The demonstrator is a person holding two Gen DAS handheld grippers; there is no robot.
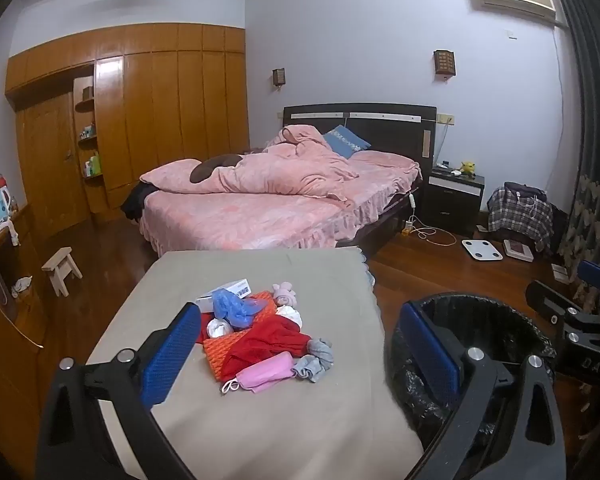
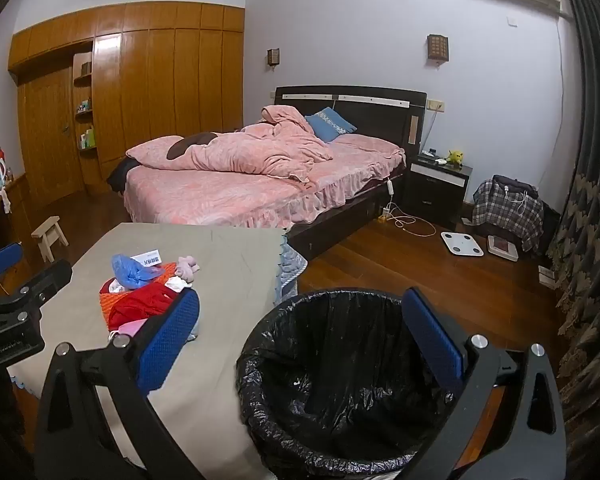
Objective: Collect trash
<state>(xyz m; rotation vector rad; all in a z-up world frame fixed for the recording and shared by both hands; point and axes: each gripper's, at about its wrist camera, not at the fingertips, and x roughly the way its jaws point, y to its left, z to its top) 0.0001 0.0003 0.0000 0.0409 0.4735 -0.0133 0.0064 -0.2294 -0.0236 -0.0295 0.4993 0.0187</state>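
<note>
Hovering wide and empty in the left wrist view, the left gripper frames a trash pile on the grey-covered table, while the right wrist view shows the right gripper, equally wide and empty, over the black-lined bin just right of the table.

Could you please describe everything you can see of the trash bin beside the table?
The trash bin is round, standing upright on the wooden floor just right of the cloth-covered table. It is lined with a crinkled, glossy black plastic bag folded over the rim. The inside looks empty as far as can be seen; its bottom is dark. Whether it touches the table's cloth cannot be told. The open right hand-held gripper hangs above it without touching it.
</note>
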